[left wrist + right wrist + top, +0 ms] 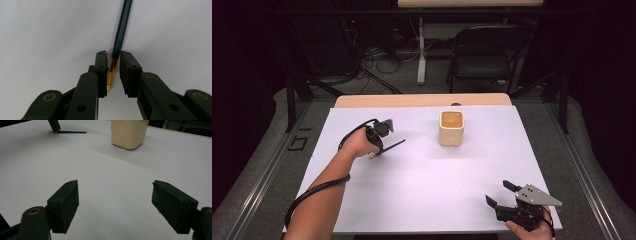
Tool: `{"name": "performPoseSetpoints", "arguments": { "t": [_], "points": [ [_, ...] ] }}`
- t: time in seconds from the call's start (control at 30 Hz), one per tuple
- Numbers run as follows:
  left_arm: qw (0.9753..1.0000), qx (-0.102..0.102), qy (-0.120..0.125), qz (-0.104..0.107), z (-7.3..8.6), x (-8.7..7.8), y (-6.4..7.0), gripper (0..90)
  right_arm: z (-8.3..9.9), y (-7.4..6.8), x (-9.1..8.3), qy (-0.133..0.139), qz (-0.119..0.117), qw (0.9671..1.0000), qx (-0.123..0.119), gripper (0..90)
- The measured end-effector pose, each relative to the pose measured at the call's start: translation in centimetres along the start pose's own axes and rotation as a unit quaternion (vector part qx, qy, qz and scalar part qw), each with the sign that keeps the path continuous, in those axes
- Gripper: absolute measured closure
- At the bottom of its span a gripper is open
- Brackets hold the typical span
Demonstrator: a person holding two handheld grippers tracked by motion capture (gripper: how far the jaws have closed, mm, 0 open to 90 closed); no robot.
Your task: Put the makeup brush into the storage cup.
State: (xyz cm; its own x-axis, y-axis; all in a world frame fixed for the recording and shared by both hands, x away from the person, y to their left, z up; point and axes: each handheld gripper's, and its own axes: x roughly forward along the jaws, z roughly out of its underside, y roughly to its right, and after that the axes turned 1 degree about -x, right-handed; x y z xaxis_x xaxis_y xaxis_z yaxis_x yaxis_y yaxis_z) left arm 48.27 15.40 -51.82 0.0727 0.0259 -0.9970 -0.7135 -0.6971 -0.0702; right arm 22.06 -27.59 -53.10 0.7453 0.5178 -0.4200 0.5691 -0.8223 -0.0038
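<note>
A dark slim pen (389,147) with a gold end (111,72) lies low over the white table sheet (422,175), left of centre. My left gripper (376,149) reaches down on it, and its jaws (113,53) are closed around the gold end, with the dark shaft running away ahead. A cream square cup (451,128) stands upright and open-topped right of the pen. My right gripper (498,192) rests near the table's front right corner, its jaws (115,187) wide apart with nothing between them. In the right gripper view, the pen (72,132) and the cup (128,133) are far ahead.
The white sheet covers a wooden table whose far edge (422,100) shows behind the cup. Beyond the table stand a folding chair (484,52) and cables on the floor (382,60).
</note>
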Motion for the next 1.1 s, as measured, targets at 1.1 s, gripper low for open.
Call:
{"name": "performPoseSetpoints", "arguments": {
  "t": [1.1],
  "points": [
    [0.9999, 0.000, -0.006, 0.012, -0.08, 0.62, 0.03, 83.8, -0.01, 0.01, -0.04, -0.003, -0.001, 1.0000, 0.000, 21.5]
  ]
}}
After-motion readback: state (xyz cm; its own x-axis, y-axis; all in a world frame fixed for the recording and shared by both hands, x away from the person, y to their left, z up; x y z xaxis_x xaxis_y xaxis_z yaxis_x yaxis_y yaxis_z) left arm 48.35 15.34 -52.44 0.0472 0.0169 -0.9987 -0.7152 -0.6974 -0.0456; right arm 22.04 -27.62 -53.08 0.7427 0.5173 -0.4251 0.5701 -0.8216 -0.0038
